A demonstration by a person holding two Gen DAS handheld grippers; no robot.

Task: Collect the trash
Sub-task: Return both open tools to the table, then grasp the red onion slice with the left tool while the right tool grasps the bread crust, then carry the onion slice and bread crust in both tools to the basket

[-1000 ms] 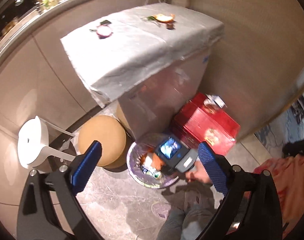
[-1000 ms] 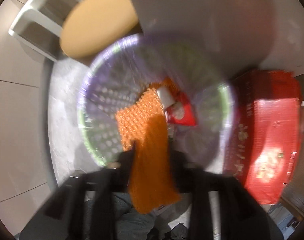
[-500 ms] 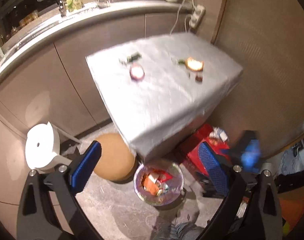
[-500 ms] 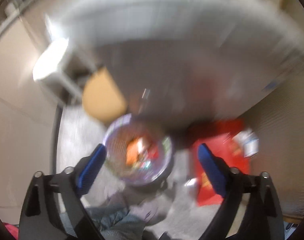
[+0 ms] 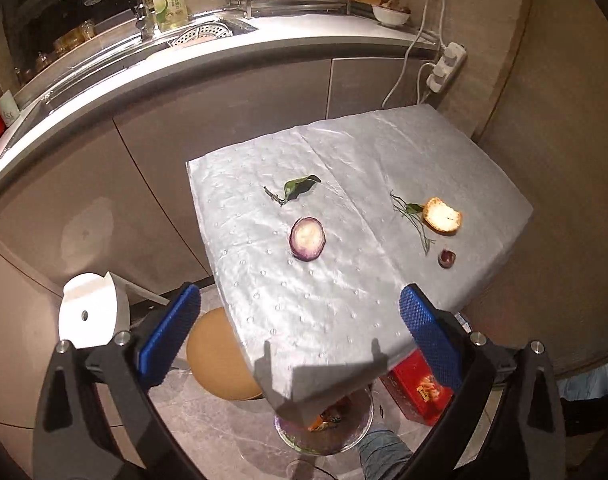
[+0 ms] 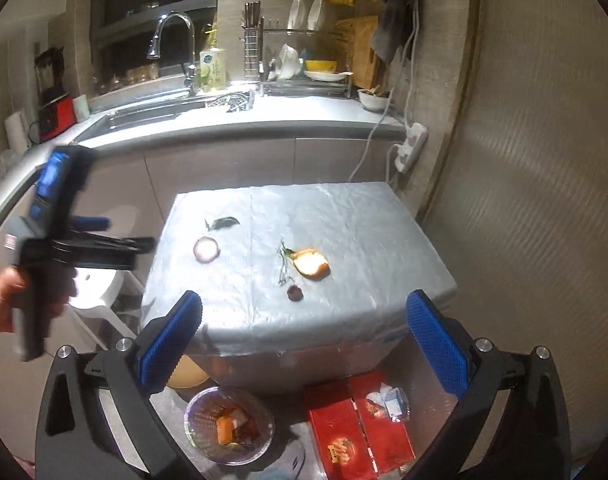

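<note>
Hovering both hand-held grippers above the tabletop [image 5: 343, 288], I hold the left hand-held gripper [image 5: 296, 332] and the right hand-held gripper [image 6: 304, 340] spread apart and empty. I should drop onto one scrap, pinch low, and carry it to the basket [image 6: 228, 424] on the floor under the near edge. I count five scraps: one onion slice [image 5: 307, 239] mid-tabletop, one peel [image 5: 442, 220], one dark bit [image 5: 446, 258] toward the right edge, two leafy sprigs [image 5: 298, 188].
</note>
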